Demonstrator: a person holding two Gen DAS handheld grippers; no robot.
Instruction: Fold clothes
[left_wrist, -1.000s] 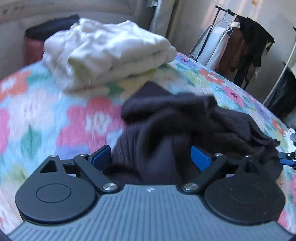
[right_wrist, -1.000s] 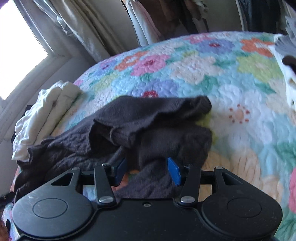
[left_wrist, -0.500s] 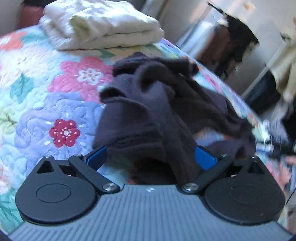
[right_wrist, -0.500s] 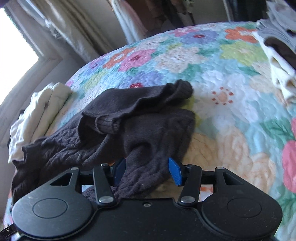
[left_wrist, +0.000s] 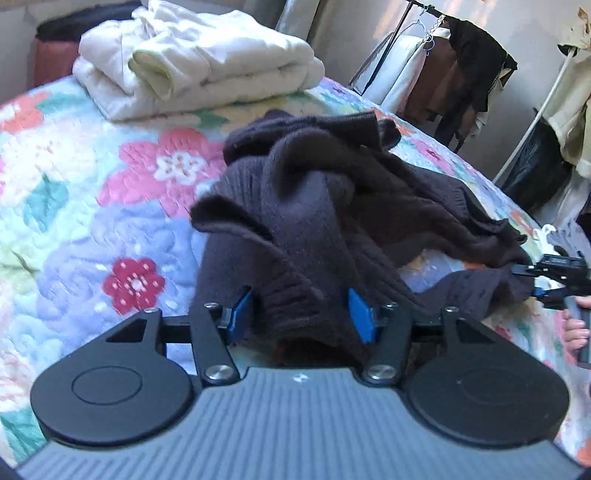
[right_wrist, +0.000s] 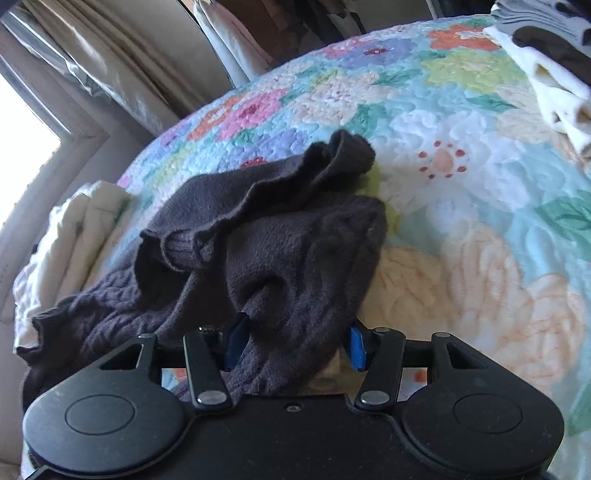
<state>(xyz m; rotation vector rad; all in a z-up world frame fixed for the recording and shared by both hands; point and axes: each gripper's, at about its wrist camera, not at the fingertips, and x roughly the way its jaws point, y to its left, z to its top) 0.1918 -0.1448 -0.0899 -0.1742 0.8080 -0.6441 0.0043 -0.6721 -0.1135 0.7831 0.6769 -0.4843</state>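
Both tools, left (left_wrist: 301, 314) and right (right_wrist: 293, 341), pinching bunched dark knitted sweater (left_wrist: 332, 206); thick folds could slip free, collapsing onto floral quilted bed (left_wrist: 74, 221).

A bed under a floral quilt (left_wrist: 74, 206) is carrying a crumpled dark knit sweater (left_wrist: 317, 206), with a folded white blanket (left_wrist: 199, 55) lying behind it and folded clothes (right_wrist: 554, 74) sitting at the far corner.

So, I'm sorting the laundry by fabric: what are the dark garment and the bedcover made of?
The dark garment looks like a soft matte knit, maybe wool or acrylic: ribbed edges and cable texture show. The bedcover looks like a quilted cotton-type fabric: puffy stitched outlines around printed flowers.
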